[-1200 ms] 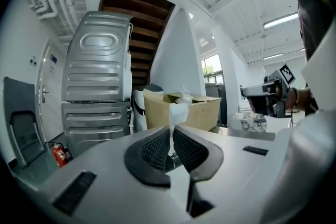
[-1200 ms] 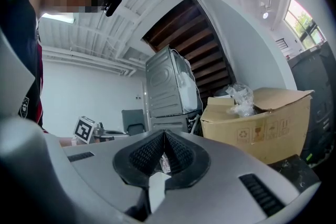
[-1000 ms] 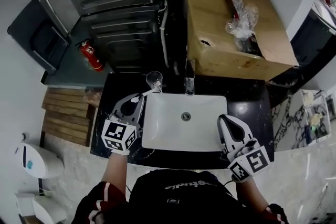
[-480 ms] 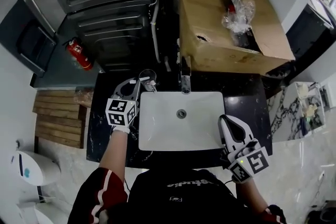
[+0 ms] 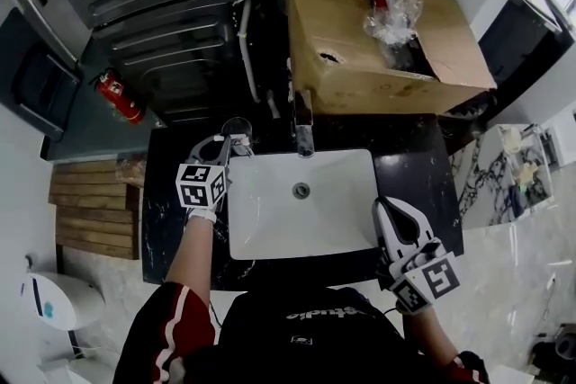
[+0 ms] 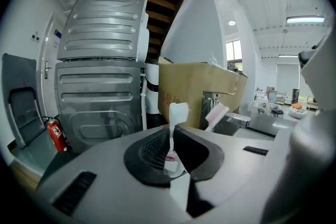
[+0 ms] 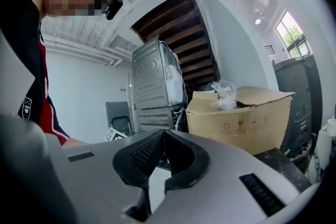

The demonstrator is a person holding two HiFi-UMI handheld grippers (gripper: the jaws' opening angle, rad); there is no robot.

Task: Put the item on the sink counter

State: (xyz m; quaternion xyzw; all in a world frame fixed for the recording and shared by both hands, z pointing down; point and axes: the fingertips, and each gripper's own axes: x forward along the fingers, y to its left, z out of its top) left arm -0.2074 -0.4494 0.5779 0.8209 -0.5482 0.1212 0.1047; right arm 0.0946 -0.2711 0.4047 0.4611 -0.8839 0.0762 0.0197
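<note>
Now your left gripper [image 5: 227,142] pinches the slim white plastic toothbrush [image 6: 177,113] upright — ready for the black marble desk [image 5: 166,220]; right gripper [image 7: 163,134] closed, empty.

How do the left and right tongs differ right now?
Load: the left tongs clamp a white toothbrush; the right tongs are shut on nothing. Place: the left tongs sit by the glass, back left of the basin; the right tongs sit off its front right. Shared: same grey build.
</note>
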